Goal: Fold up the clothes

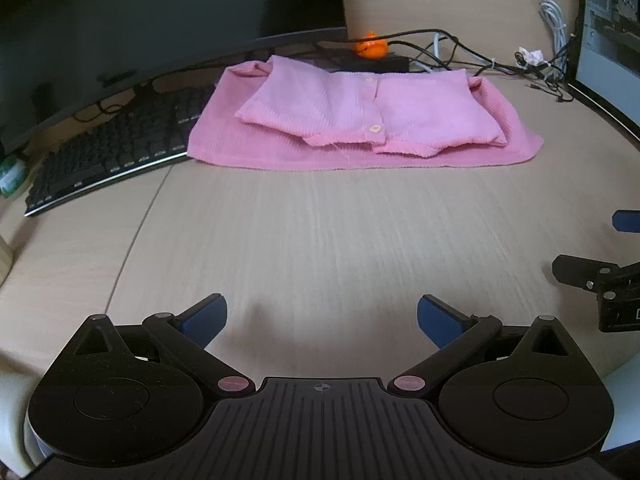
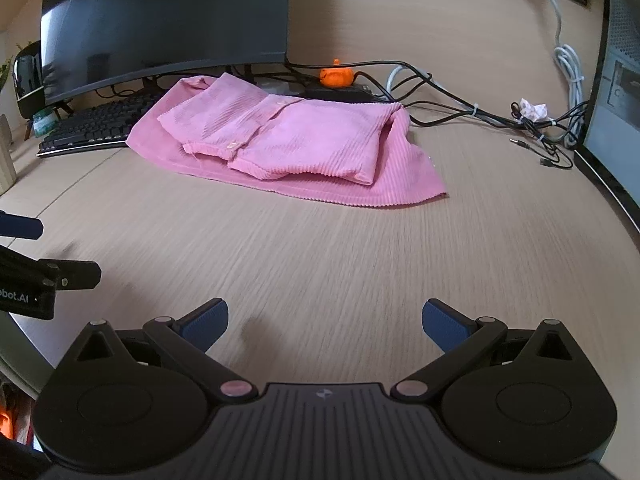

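Pink ribbed button-front garment (image 1: 360, 120), partly folded, lies crosswise on the pale wood counter (image 1: 320, 232), well ahead of both grippers: left gripper (image 1: 322, 320) faces it squarely, right gripper (image 2: 325, 322) sees it ahead-left; both fingers spread, empty.

Both views are lit by soft, even light with a slightly warm tone; no hard glare shows. The surface (image 1: 320, 232) looks smeared in the near part, its wood grain streaked by motion blur, more strongly in the right wrist view. Faint soft shadows lie on it just ahead of each gripper. The fisheye lens bends the edges strongly, and the dark monitor (image 2: 160, 20) curves. The corners fall dark.
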